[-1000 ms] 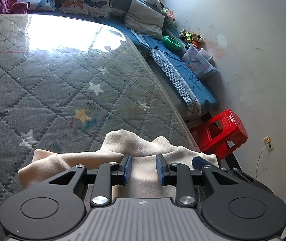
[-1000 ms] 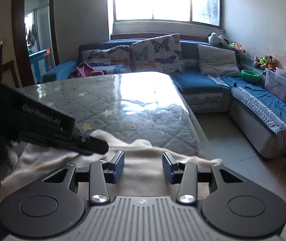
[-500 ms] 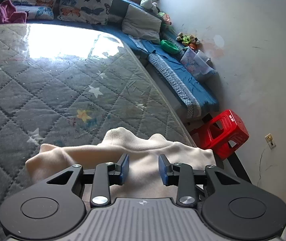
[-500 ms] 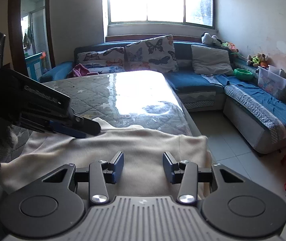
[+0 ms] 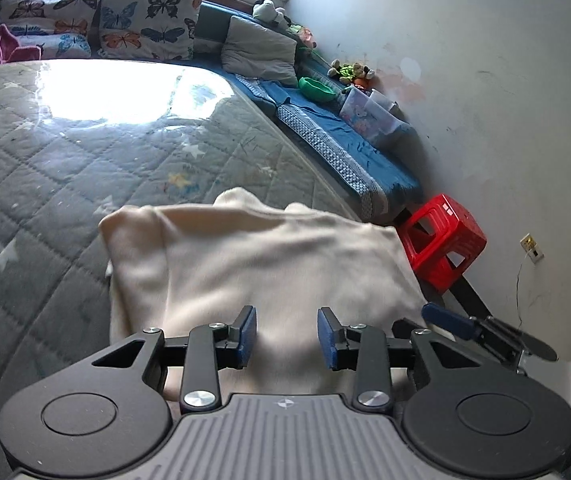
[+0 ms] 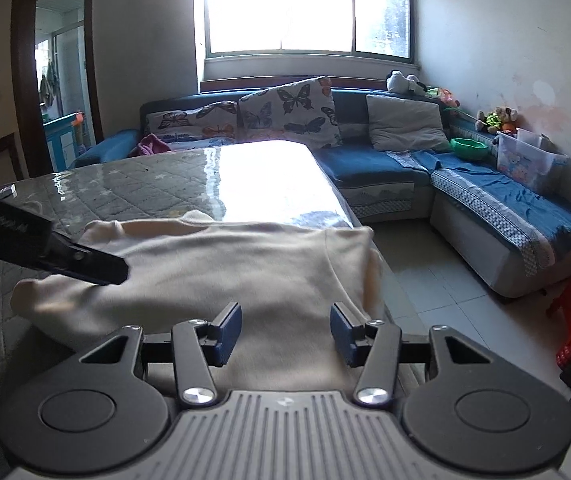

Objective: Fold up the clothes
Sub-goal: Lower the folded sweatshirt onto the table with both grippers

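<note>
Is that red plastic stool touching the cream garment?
Cannot tell. In the left wrist view the red plastic stool and the cream garment overlap at the edge; depth unclear.

The garment lies on the mattress at its near right corner, reaching the right edge. A sofa runs behind the mattress's far edge and along its right side. A stool stands beside the near right corner.

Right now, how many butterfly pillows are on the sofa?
2: one pillow at the sofa's middle, another to its left. More may be hidden.
</note>
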Demonstrator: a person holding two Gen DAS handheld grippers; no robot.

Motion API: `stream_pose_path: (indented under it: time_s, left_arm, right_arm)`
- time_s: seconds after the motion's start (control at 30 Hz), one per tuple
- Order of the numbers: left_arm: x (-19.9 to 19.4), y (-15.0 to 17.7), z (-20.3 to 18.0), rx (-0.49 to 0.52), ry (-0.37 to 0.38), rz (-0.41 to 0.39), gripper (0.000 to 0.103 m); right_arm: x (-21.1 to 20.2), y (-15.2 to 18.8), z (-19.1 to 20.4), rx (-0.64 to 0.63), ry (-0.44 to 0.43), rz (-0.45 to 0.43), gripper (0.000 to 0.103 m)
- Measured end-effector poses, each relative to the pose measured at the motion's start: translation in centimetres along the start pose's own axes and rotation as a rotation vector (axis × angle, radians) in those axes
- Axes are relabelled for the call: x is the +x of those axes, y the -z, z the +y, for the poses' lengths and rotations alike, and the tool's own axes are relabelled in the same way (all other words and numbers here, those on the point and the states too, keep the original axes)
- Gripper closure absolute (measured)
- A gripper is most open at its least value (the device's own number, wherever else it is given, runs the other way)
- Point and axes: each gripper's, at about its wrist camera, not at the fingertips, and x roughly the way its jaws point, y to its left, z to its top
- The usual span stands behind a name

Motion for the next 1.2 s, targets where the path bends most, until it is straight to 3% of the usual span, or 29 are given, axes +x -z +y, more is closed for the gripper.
stream_pose_path:
  time_s: [0.4, 0.9, 1.0, 1.2]
  left_arm:
    - [-2.2, 3.2, 1.1, 0.015, -0.025, -0.006, 0.066]
    - [-5.1, 3.6, 0.5, 0.062, -0.012, -0.078, 0.064]
    - [-4.7, 3.7, 1.3, 0.037, -0.049, -0.075, 0.064]
    - [-4.4, 4.0, 2.7, -0.017, -0.047, -0.047, 0.064]
  right_arm:
    - [-1.9, 2.7, -1.5, 0.046, 0.025, 0.01, 0.053]
    - [-2.1, 2.4, -1.0, 0.043, 0.02, -0.002, 0.052]
    - [-2.0, 2.7, -1.0, 0.044, 0.021, 0.006, 0.052]
    - [-1.9, 2.6, -1.0, 0.037, 0.023, 0.014, 0.052]
